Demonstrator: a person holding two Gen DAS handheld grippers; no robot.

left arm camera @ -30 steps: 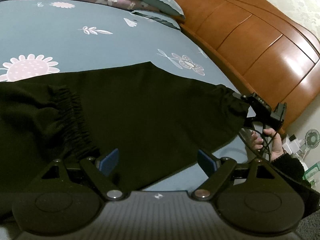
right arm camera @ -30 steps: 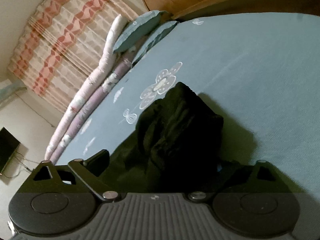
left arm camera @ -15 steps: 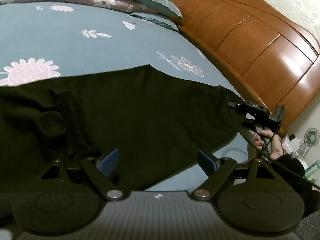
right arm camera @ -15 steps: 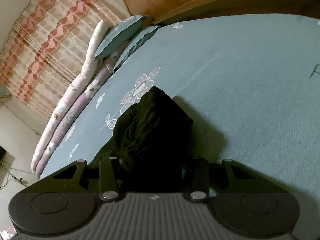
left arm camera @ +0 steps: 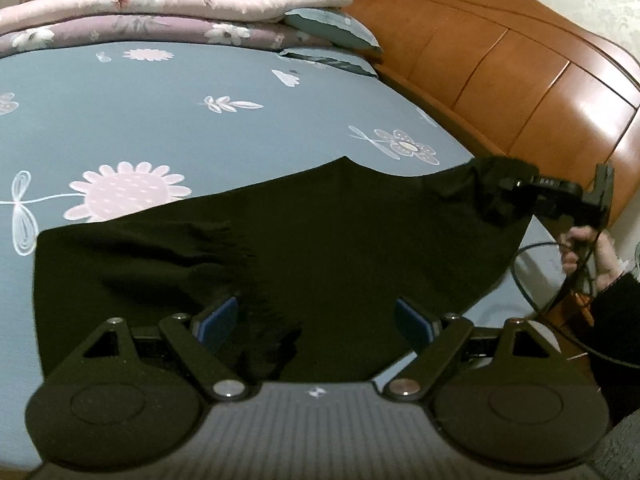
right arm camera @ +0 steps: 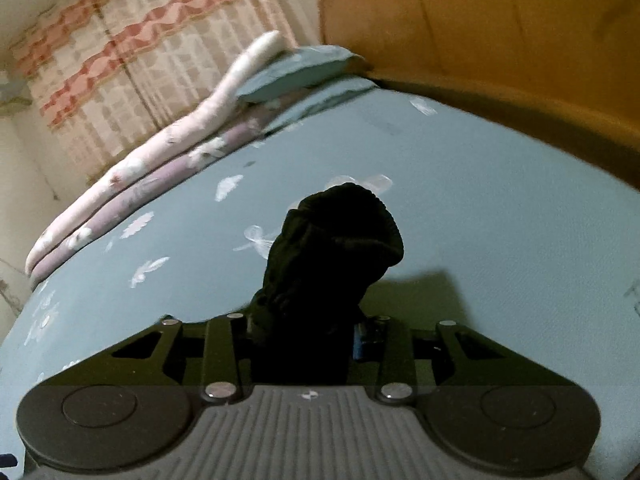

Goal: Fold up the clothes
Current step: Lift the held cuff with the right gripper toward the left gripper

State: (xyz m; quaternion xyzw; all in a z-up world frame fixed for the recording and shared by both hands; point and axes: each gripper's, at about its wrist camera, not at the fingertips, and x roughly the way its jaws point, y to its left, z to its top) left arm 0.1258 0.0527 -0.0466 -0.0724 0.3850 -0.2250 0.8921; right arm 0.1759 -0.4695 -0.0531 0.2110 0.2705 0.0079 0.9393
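Your right gripper (right arm camera: 304,336) is clamped on a bunched corner of the black garment (left arm camera: 320,240); your left gripper (left arm camera: 316,320) stands wide above the cloth spread ahead on the bed (left arm camera: 160,128). A thick bunch may slip out, dropping the fold.

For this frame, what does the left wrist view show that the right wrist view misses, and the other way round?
Only the left wrist view shows the black garment spread wide over the bed, the open left claw above it, the right claw pinching one far corner, and the person's hand on the handle. Only the right wrist view shows the striped curtain and the bunched cloth clamped in that claw close up. Both share the blue floral bedsheet, the stacked quilts, the pillow and the wooden headboard.
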